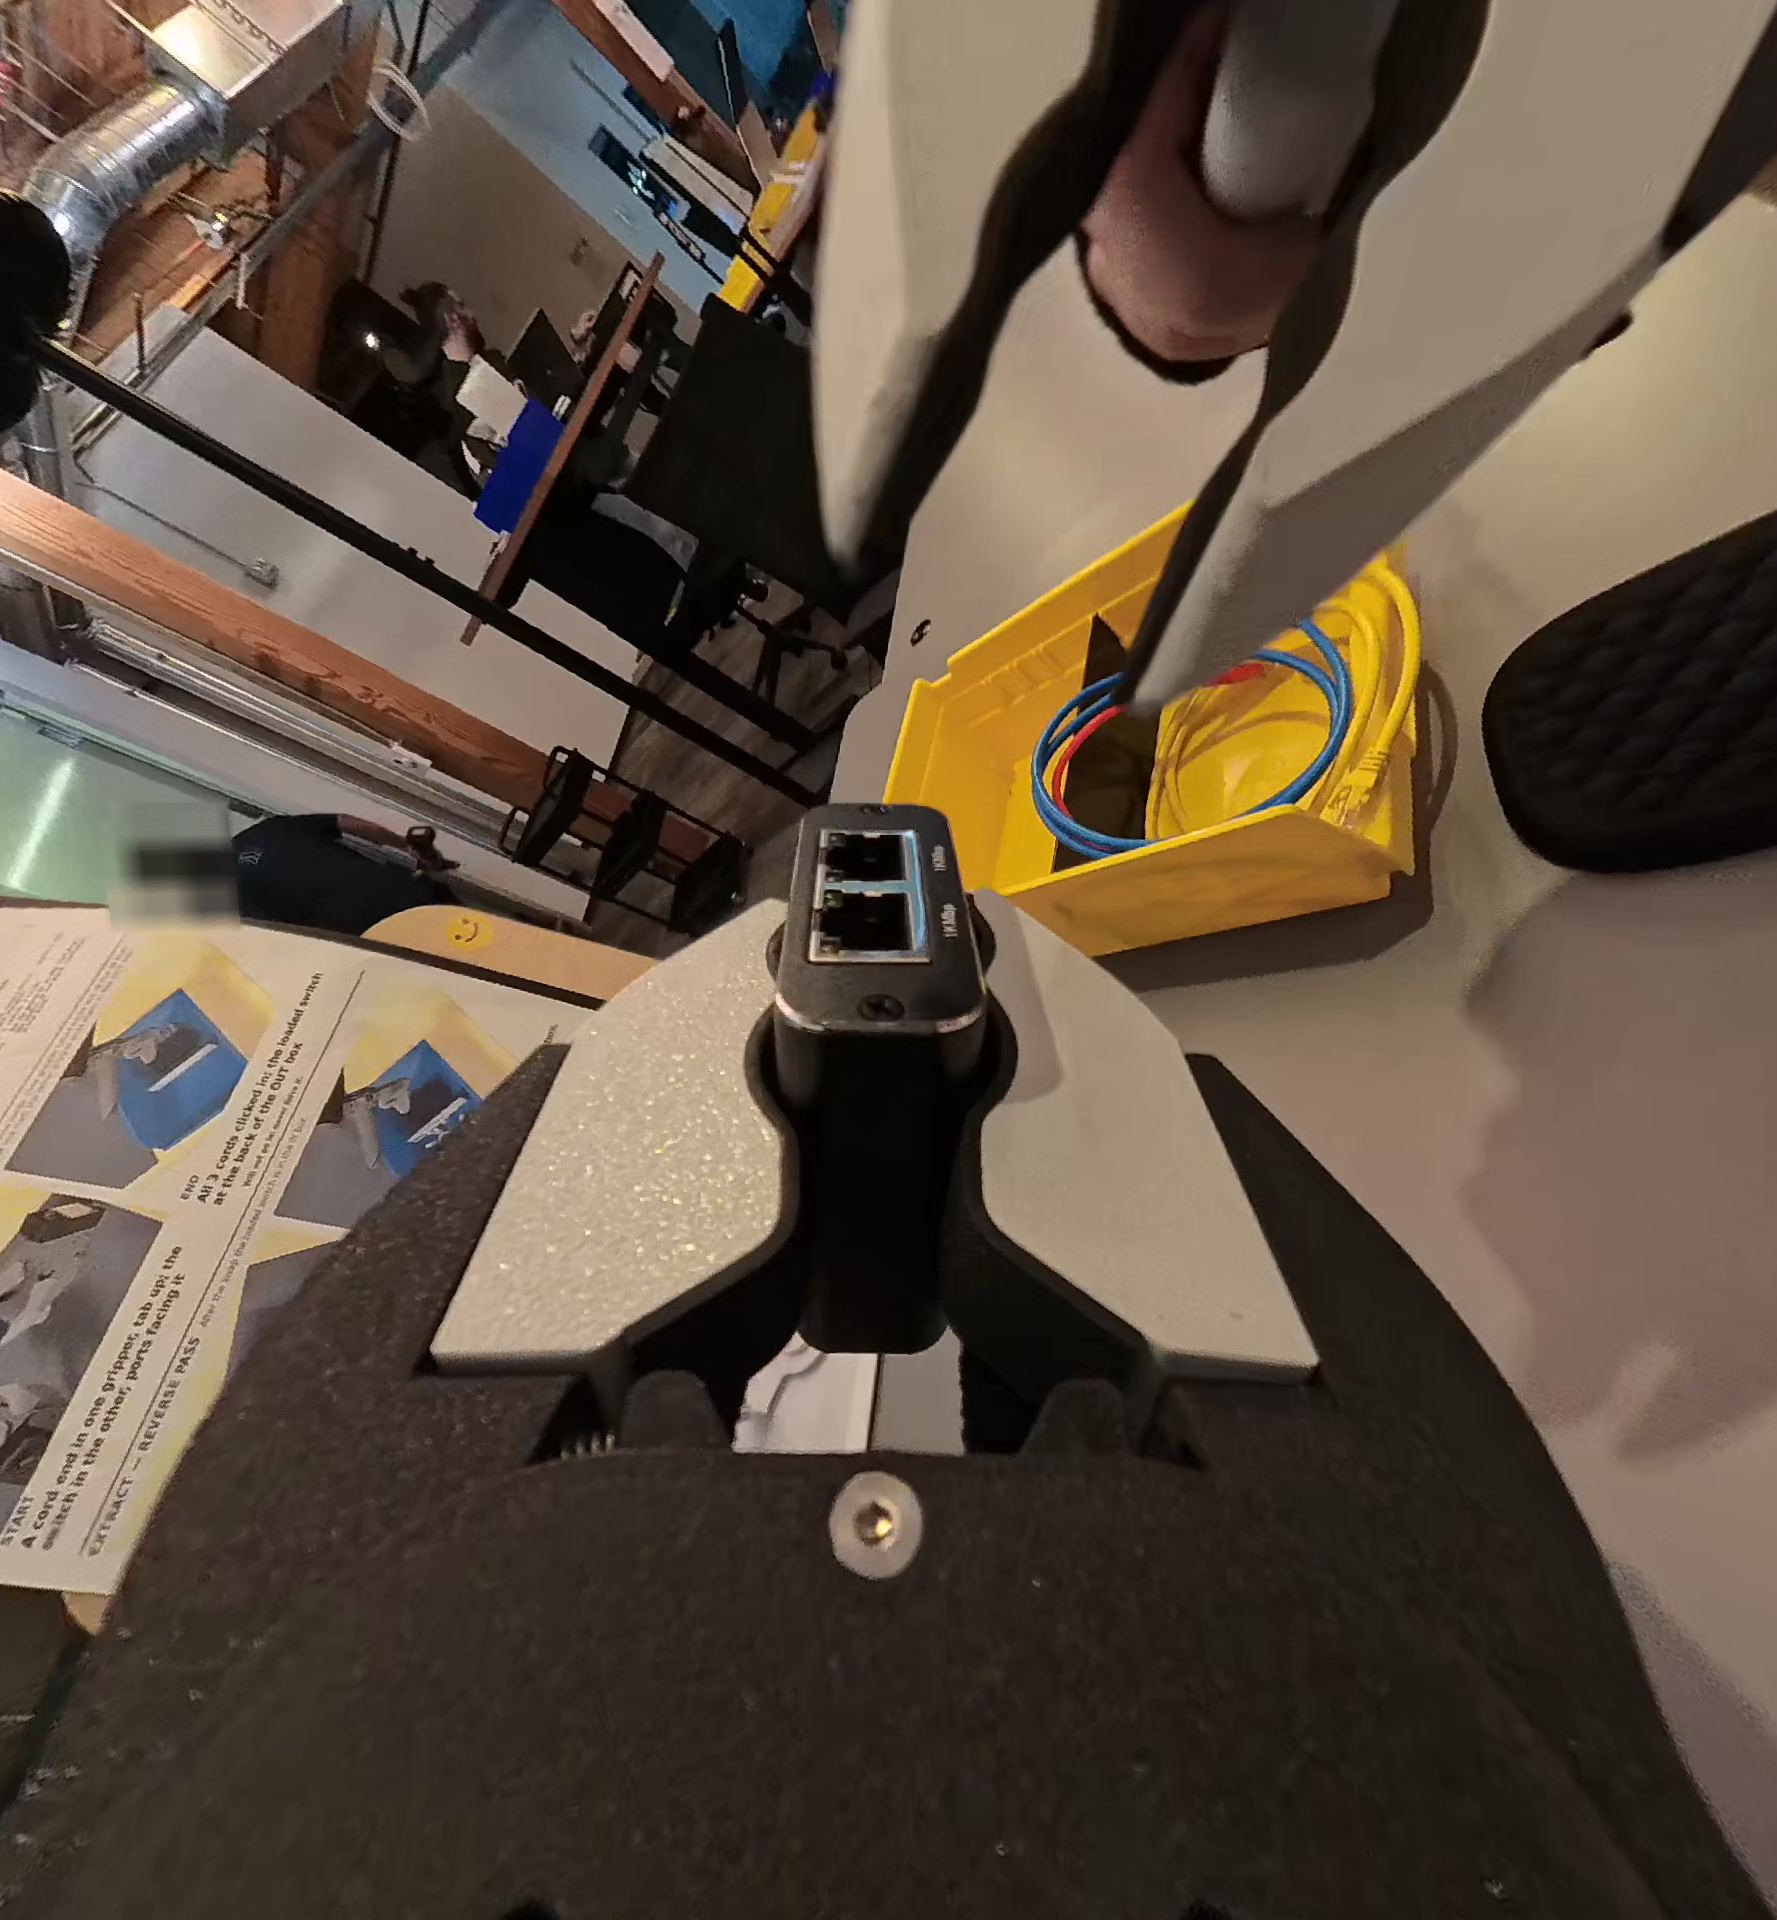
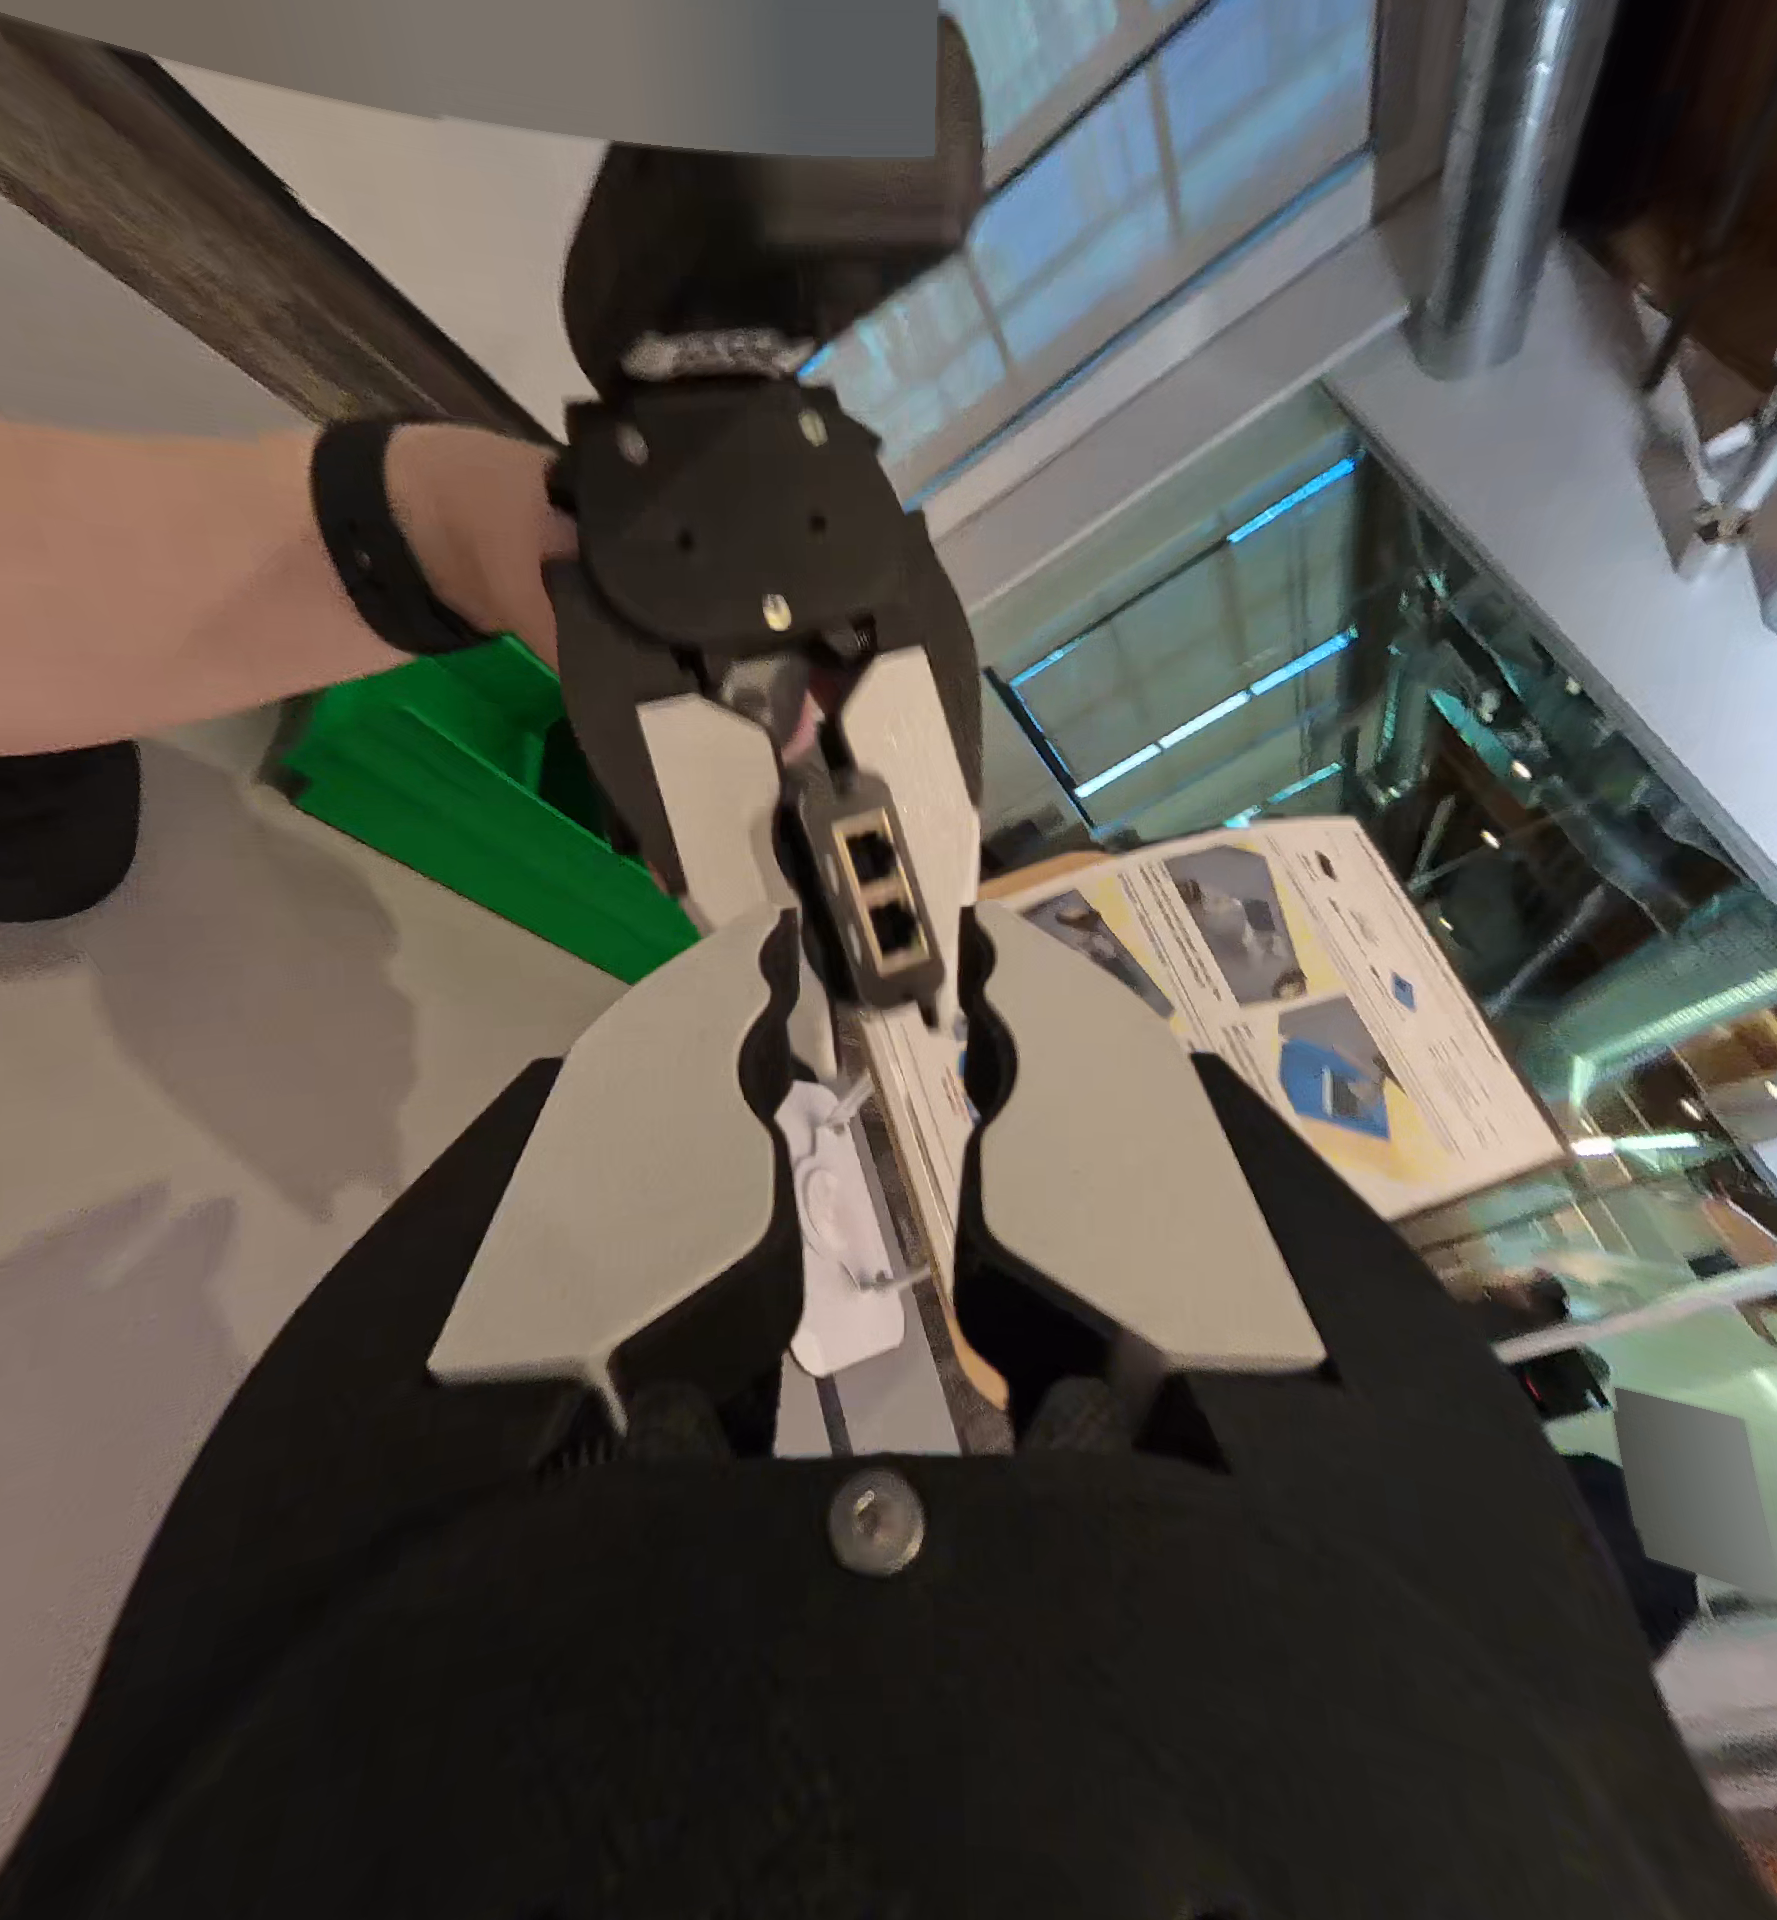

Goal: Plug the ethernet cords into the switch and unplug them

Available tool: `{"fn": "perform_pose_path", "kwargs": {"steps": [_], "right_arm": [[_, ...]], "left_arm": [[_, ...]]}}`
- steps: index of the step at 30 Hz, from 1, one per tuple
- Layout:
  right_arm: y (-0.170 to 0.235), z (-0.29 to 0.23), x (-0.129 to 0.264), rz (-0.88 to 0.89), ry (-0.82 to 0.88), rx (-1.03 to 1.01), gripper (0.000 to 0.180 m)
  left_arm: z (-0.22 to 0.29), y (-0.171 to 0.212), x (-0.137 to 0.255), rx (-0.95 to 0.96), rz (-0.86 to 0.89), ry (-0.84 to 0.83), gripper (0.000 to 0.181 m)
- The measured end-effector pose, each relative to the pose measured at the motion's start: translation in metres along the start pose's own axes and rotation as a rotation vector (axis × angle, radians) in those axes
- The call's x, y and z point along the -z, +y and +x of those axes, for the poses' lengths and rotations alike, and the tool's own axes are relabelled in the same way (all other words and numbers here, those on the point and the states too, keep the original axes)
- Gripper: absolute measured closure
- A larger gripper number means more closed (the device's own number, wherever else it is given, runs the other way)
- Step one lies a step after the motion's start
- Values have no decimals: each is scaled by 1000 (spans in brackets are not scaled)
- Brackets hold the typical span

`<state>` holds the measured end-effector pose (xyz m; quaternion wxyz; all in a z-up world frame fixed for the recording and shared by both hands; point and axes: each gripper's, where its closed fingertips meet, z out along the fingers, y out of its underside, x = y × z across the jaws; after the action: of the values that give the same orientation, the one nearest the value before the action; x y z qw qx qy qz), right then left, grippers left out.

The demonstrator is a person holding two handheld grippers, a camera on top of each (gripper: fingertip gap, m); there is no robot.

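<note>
Grey table [image 1: 1642,1143]: bears every item below.
Yellow bin [image 1: 988,748]: on the table, beyond the switch; holds coiled ethernet cords, yellow [image 1: 1383,675], blue [image 1: 1060,748] and red [image 1: 1097,717].
Green bin [image 2: 468,790]: on the table, behind the left gripper.
Instruction sheet [image 1: 136,1195]: printed, at the table edge, left of the switch.
Left gripper [image 1: 879,1049]: jaws closed firmly around the switch body.
Right gripper [image 2: 879,997]: jaws parted, nothing between them, tips just short of the switch.
Switch [image 1: 879,971]: small, black, raised off the table, two empty ports facing the right gripper.
</note>
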<state>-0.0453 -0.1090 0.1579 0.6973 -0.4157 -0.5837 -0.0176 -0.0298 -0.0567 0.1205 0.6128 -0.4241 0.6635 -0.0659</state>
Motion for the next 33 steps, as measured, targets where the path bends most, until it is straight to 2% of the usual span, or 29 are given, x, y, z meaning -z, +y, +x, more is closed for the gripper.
{"fn": "perform_pose_path", "kwargs": {"steps": [5, 7, 10, 13, 15, 19, 22, 24, 25, 28, 30, 33], "right_arm": [[18, -7, -19, -69, -87, 89, 148], [29, -20, -16, -91, -192, 60, 152], [43, -15, -14, -102, -158, 77, 151], [58, -19, -14, -166, -188, 134, 150], [68, -25, -14, -206, -222, 164, 156], [79, -25, -12, -248, -271, 126, 156], [88, -9, -9, -267, -188, 139, 156], [95, 4, -2, -295, -137, 118, 156], [99, 9, 3, -296, -118, 103, 156], [120, 28, 17, -330, -63, 38, 155], [138, 37, 24, -360, -36, 0, 156], [166, 47, 31, -420, 1, -34, 156]], "left_arm": [[13, 6, -14, -96, -54, 25, 155], [16, 8, -19, -116, -72, 32, 155], [21, 9, -29, -128, -80, 46, 155], [26, 15, -39, -159, -129, 53, 155], [28, 23, -45, -182, -172, 57, 154], [32, 27, -55, -144, -165, 86, 154], [11, 39, -47, -120, -211, -9, 147], [-18, 57, -24, -90, -289, -121, 139], [-38, 67, -4, -49, -319, -202, 142], [-93, 114, 80, 224, -404, -455, 144], [-109, 180, 147, 451, -597, -625, 144], [-100, 285, 259, 629, -1026, -911, 155]]}}
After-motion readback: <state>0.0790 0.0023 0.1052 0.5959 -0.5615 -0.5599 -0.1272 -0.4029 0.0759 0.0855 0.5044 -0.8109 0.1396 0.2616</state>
